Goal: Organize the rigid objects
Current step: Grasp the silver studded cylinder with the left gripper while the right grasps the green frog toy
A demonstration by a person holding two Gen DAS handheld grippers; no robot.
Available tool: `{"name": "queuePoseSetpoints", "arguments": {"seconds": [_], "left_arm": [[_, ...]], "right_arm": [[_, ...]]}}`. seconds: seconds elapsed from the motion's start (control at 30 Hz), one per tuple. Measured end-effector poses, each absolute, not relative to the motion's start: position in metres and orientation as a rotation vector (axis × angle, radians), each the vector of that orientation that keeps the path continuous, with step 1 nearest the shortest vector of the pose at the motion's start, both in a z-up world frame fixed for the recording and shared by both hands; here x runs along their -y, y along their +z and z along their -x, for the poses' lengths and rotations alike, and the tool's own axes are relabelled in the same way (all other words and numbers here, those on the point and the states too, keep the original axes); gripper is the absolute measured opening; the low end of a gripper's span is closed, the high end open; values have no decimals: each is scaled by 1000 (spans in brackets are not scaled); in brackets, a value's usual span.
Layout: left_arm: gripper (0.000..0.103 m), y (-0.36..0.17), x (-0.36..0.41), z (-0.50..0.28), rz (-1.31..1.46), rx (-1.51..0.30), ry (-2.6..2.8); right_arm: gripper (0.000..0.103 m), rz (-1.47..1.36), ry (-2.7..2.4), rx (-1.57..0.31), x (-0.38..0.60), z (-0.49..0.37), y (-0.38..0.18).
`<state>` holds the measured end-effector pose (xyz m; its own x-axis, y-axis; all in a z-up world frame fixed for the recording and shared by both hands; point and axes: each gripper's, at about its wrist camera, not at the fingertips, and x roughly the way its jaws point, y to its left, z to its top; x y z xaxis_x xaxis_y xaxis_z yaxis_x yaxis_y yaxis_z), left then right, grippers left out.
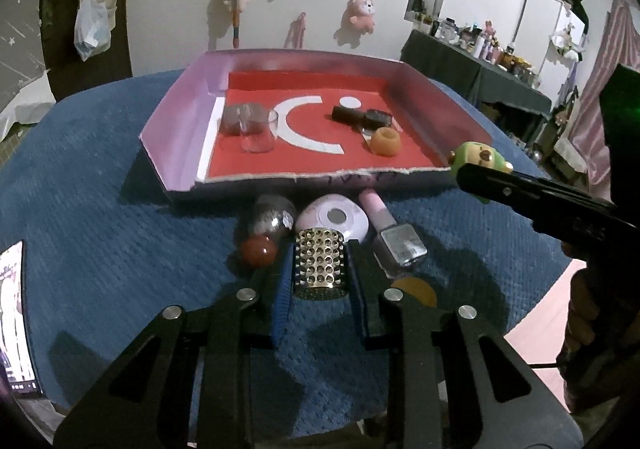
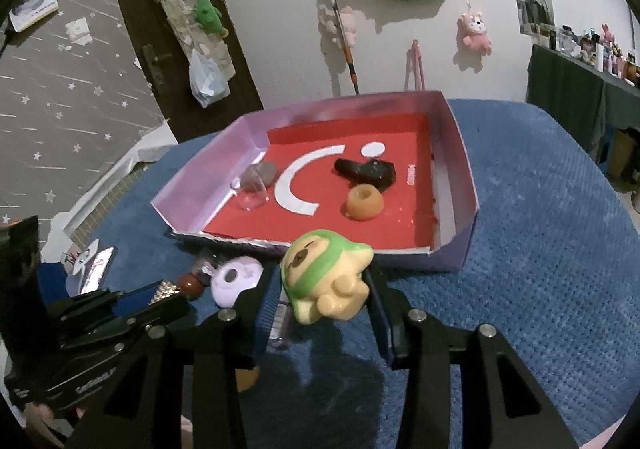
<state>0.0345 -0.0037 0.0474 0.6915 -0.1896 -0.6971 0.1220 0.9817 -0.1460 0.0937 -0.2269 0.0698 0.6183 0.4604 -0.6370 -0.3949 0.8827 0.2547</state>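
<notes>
Fingers of the left gripper (image 1: 320, 269) pinch a studded metal cylinder (image 1: 320, 263) above the blue desk (image 1: 100, 249); those of the right gripper (image 2: 326, 289) clamp a green-hooded toy figure (image 2: 326, 277). Just beyond lie a red ball (image 1: 259, 251), a pink case (image 1: 334, 219) and a nail polish bottle (image 1: 390, 237). Behind them, the red-floored tray (image 1: 176, 121) holds a glass (image 1: 259, 131) and an orange ring (image 1: 385, 142).
</notes>
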Motion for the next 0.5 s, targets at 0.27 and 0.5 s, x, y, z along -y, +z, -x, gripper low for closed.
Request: {"name": "queuePoseSetpoints", "arguments": {"seconds": [0.27, 0.5], "left_arm": [[24, 57, 4, -39, 84, -764, -172], [24, 64, 2, -43, 87, -743, -171]], "right_arm": [[45, -86, 511, -728, 224, -87, 84], [45, -85, 516, -712, 225, -84, 91]]}}
